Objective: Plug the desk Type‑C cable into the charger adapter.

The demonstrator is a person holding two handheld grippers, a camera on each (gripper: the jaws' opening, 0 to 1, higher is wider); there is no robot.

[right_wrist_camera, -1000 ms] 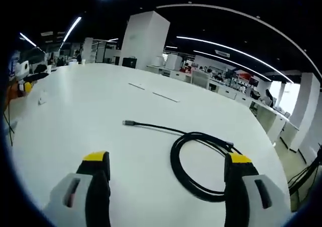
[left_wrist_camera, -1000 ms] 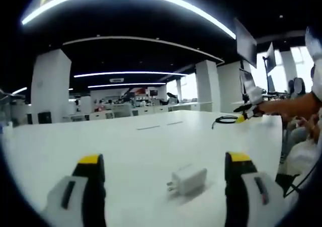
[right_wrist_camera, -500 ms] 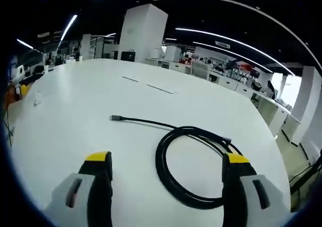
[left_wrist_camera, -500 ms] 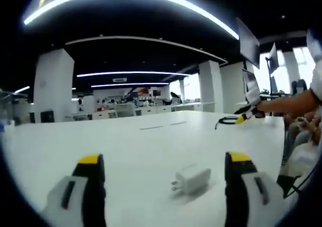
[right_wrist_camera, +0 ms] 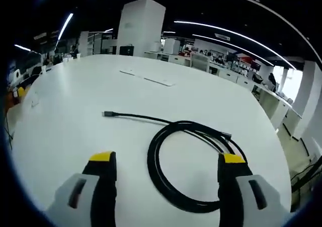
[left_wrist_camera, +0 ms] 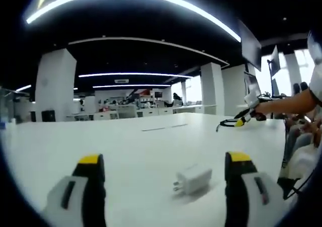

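The right gripper (right_wrist_camera: 166,161) has come closer to the coiled black cable (right_wrist_camera: 188,161) on the white table (right_wrist_camera: 75,101), so the coil now lies between its wide-spread, empty jaws. The left gripper (left_wrist_camera: 163,161), jaws equally wide and empty, hovers with the white charger adapter (left_wrist_camera: 193,179) between them. The cable's plug (right_wrist_camera: 107,114) points away from the coil.

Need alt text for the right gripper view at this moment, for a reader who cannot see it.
A black cable lies coiled in a loop on a white table, one plug end stretched out straight to the left. The right gripper hangs just above with its yellow-tipped jaws open, either side of the coil. Behind is a large open office.
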